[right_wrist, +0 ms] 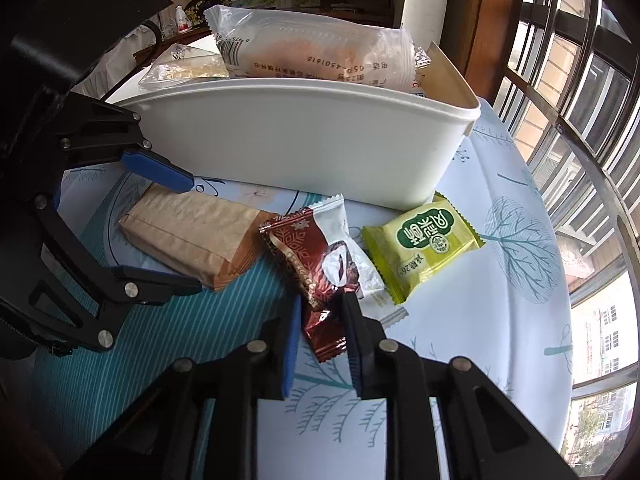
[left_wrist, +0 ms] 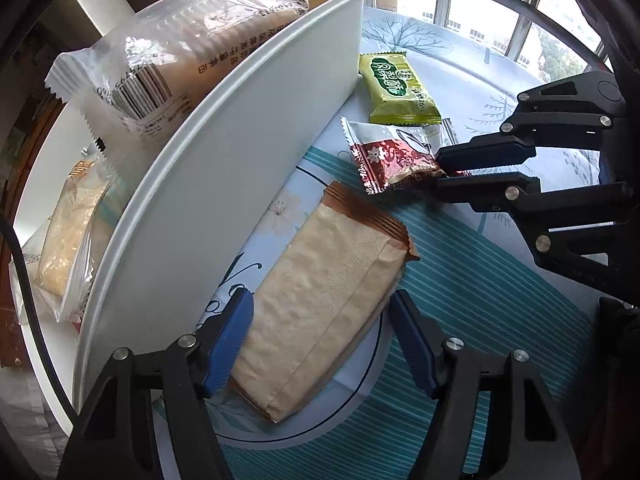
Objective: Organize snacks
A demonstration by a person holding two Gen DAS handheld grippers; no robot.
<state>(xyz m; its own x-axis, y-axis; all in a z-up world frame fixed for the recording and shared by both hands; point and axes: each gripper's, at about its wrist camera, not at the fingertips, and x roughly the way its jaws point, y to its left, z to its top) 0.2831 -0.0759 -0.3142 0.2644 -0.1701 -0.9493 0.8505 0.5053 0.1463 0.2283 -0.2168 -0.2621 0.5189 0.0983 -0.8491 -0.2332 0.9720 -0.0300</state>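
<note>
A white tub [left_wrist: 224,184] [right_wrist: 304,148] on the table holds a clear-wrapped cake [left_wrist: 188,52] [right_wrist: 316,54] and other packets. A tan paper packet [left_wrist: 320,300] [right_wrist: 192,236] lies in front of it. My left gripper [left_wrist: 322,314] [right_wrist: 188,232] is open, its blue pads on either side of the tan packet. A red and silver packet [left_wrist: 388,156] [right_wrist: 320,264] lies beside it. My right gripper [right_wrist: 320,300] [left_wrist: 442,166] is shut on the red packet's end. A green packet [left_wrist: 396,88] [right_wrist: 420,240] lies just beyond.
The round table has a tree-print cloth [right_wrist: 500,280] with teal stripes [left_wrist: 480,300]. Windows with bars [right_wrist: 580,100] stand behind the table. A second clear packet [left_wrist: 68,232] sits at the tub's far left end.
</note>
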